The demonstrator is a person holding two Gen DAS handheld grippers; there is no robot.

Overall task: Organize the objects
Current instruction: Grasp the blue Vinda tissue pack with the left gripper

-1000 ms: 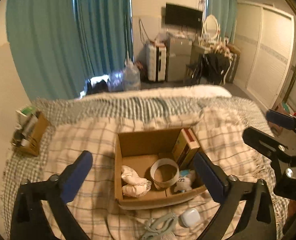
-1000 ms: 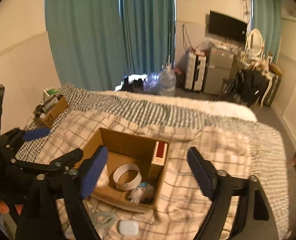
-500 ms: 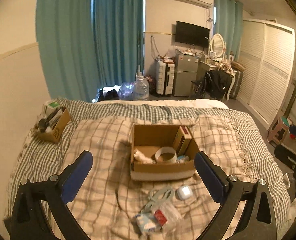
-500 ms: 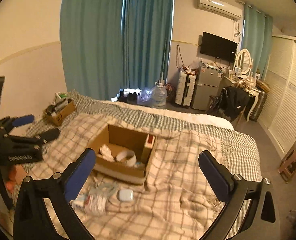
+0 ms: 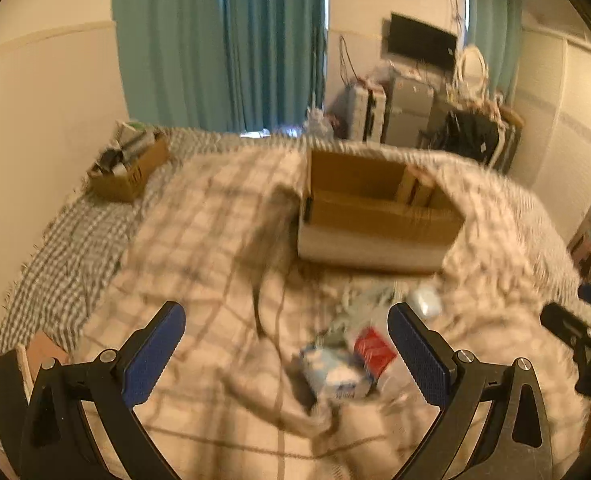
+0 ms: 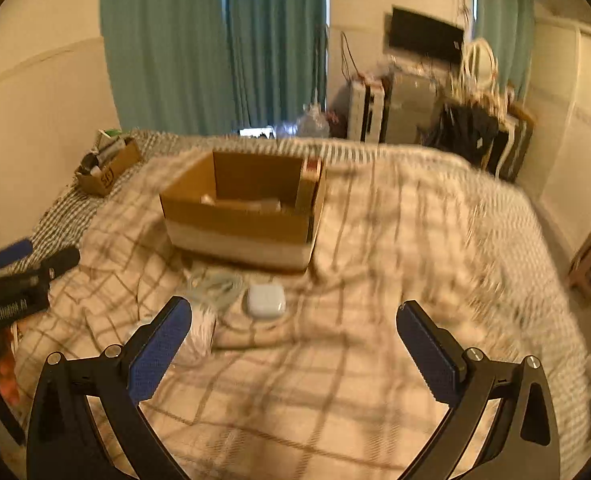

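Note:
An open cardboard box point(image 5: 379, 220) stands on the plaid blanket, also in the right wrist view point(image 6: 243, 220), with several items inside, partly hidden. In front of it lie a white earbud case point(image 6: 265, 300), a pale coiled cable point(image 6: 215, 286), and a clear bag with a blue-white pack point(image 5: 337, 374) and a red pack point(image 5: 373, 348). My left gripper point(image 5: 285, 354) is open and empty, low over the blanket just before the bag. My right gripper point(image 6: 295, 348) is open and empty, with the earbud case just beyond its left finger.
A small cardboard box point(image 5: 129, 170) of bottles sits at the bed's far left by the wall. Curtains, a suitcase, a fridge and a chair with clothes stand beyond the bed. A wardrobe lines the right wall. Both views are motion-blurred.
Both grippers have dropped down and moved closer to the bed. The loose items in front of the box now appear larger and nearer. Both grippers stay open.

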